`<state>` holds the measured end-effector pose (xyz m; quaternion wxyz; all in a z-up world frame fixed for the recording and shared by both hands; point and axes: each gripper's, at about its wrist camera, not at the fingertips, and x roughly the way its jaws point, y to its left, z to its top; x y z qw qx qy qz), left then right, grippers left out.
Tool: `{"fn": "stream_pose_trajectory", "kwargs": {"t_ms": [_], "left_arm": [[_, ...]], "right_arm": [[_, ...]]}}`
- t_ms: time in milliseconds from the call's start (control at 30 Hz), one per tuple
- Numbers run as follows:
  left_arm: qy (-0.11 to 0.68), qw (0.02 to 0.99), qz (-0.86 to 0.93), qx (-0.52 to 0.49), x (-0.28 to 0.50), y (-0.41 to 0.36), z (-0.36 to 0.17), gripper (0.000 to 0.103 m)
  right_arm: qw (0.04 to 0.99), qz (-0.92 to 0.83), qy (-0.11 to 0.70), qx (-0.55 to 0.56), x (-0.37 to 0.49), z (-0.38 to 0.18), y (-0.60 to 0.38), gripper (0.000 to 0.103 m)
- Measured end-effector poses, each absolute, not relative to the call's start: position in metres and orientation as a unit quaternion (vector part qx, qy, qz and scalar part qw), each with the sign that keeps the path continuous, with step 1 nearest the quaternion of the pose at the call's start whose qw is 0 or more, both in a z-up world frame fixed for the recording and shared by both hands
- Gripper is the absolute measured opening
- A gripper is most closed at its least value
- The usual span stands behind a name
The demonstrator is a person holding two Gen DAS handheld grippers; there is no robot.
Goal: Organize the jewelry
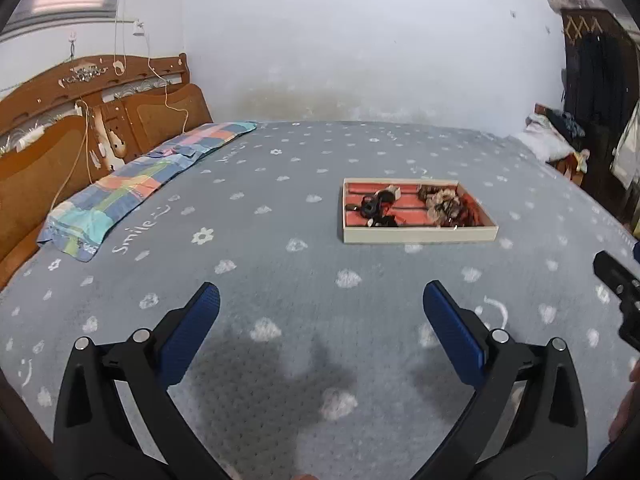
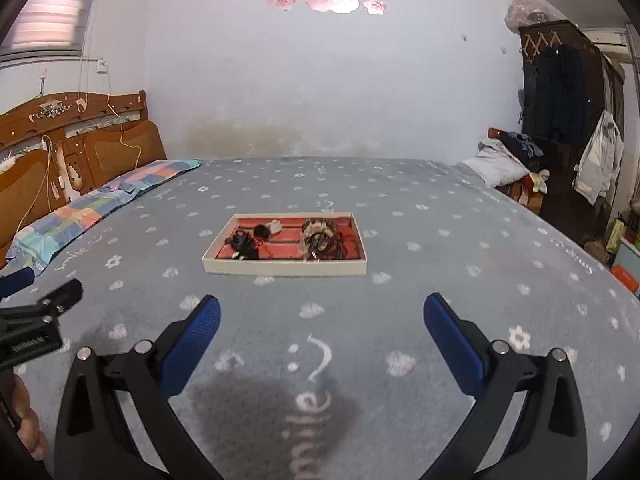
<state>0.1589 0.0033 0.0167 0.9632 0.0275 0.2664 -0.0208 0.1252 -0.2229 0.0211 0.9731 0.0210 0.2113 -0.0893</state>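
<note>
A shallow cream tray (image 1: 420, 235) with a red lining lies on the grey bed; it also shows in the right wrist view (image 2: 284, 269). Black hair ties (image 1: 370, 206) (image 2: 242, 240) lie in its left half. A beige and dark pile of scrunchies (image 1: 446, 206) (image 2: 320, 238) fills its right half. My left gripper (image 1: 320, 300) is open and empty, well short of the tray. My right gripper (image 2: 322, 312) is open and empty, just in front of the tray. Each gripper's black body shows at the edge of the other's view.
A grey bedsheet (image 1: 280, 272) with white flowers covers the bed. A patchwork pillow (image 1: 132, 184) lies at the left by the wooden headboard (image 1: 48, 136). A white pillow (image 2: 496, 164) and a dark wardrobe (image 2: 568, 120) are at the right.
</note>
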Motion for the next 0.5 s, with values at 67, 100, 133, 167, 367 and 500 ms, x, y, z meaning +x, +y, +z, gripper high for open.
{"fn": "stream_pose_trajectory", "kwargs": {"t_ms": [67,100,133,167,367,500], "left_arm": [[0.272,0.962,-0.026,0.025,0.154,0.003,0.01,0.098],[0.275,0.961,-0.03,0.021,0.151,0.003,0.006,0.098],[0.278,0.96,-0.034,0.019,0.149,0.003,0.003,0.098],[0.279,0.96,-0.036,0.019,0.148,0.002,0.001,0.098],[0.291,0.956,-0.043,0.018,0.146,-0.001,-0.01,0.098],[0.286,0.957,-0.042,0.023,0.145,-0.002,-0.01,0.098]], "right_arm": [[0.971,-0.09,0.22,0.026,0.118,0.017,-0.222,0.099],[0.97,-0.095,0.222,0.026,0.115,0.015,-0.222,0.099],[0.97,-0.096,0.222,0.026,0.112,0.014,-0.222,0.099],[0.97,-0.096,0.223,0.025,0.109,0.012,-0.222,0.099],[0.968,-0.105,0.228,0.016,0.1,0.004,-0.218,0.099],[0.969,-0.11,0.22,0.014,0.097,0.006,-0.218,0.099]]}}
